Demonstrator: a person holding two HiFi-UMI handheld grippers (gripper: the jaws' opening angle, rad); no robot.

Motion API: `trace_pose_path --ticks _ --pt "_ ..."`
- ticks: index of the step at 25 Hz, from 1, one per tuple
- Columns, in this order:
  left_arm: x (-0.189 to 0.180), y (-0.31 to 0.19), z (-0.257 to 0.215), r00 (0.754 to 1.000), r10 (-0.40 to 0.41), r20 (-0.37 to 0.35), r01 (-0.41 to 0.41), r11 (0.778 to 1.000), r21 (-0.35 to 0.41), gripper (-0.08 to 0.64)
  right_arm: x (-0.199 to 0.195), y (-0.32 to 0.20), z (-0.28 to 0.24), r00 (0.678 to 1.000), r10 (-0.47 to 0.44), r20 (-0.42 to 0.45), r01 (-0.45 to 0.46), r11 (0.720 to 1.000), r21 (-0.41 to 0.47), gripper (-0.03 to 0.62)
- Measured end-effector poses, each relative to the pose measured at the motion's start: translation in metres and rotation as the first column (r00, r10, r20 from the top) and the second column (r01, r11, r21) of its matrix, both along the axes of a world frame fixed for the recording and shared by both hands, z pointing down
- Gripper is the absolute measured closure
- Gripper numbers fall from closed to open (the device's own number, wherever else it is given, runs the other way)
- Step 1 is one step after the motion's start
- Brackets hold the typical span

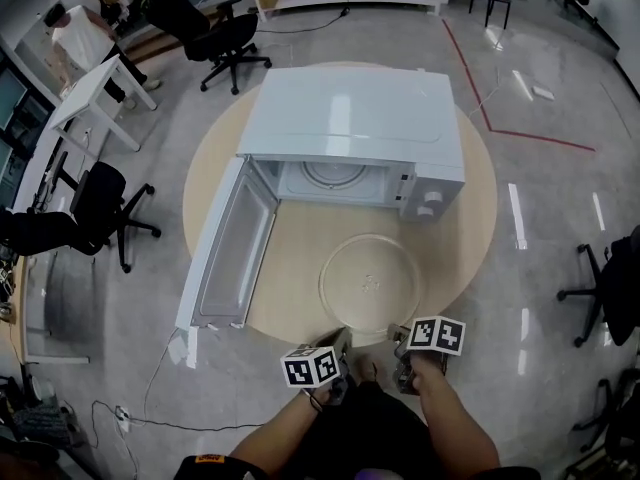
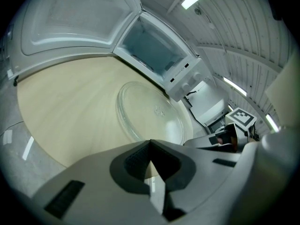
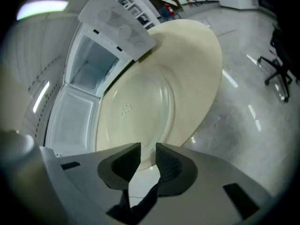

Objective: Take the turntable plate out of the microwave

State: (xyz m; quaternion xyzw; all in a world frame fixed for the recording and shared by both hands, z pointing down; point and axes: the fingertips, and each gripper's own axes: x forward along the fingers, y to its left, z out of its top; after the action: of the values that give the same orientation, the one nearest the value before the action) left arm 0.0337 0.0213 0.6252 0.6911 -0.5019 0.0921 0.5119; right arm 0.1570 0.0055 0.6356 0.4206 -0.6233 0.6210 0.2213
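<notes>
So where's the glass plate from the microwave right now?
In the head view the glass plate lies flat on the round table, just in front of the open microwave, right of its swung-open door.

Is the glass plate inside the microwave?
No, the glass plate lies on the round table in front of the open microwave.

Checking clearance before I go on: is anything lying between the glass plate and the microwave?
No. In the head view, only bare tabletop separates the plate from the microwave.

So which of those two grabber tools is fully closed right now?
The left gripper: its jaws meet at the tips, holding nothing. The right gripper has its jaws slightly apart.
</notes>
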Motion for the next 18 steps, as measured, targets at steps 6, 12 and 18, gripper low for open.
trace_pose_path --ticks 6,12,18 --pt "-0.009 -0.011 -0.002 1.000 -0.018 0.009 0.018 1.000 0.003 0.514 0.003 0.012 0.005 0.997 0.078 0.029 -0.077 0.996 -0.033 0.488" --pt "-0.003 -0.007 -0.013 1.000 -0.001 -0.005 0.001 1.000 0.019 0.514 0.003 0.008 -0.016 0.999 -0.029 -0.039 0.034 0.988 0.148 0.489" --pt "-0.002 -0.002 -0.066 0.996 0.052 0.077 -0.065 0.983 0.169 0.514 -0.018 0.006 -0.061 0.970 -0.199 -0.136 0.239 0.871 0.429 0.549"
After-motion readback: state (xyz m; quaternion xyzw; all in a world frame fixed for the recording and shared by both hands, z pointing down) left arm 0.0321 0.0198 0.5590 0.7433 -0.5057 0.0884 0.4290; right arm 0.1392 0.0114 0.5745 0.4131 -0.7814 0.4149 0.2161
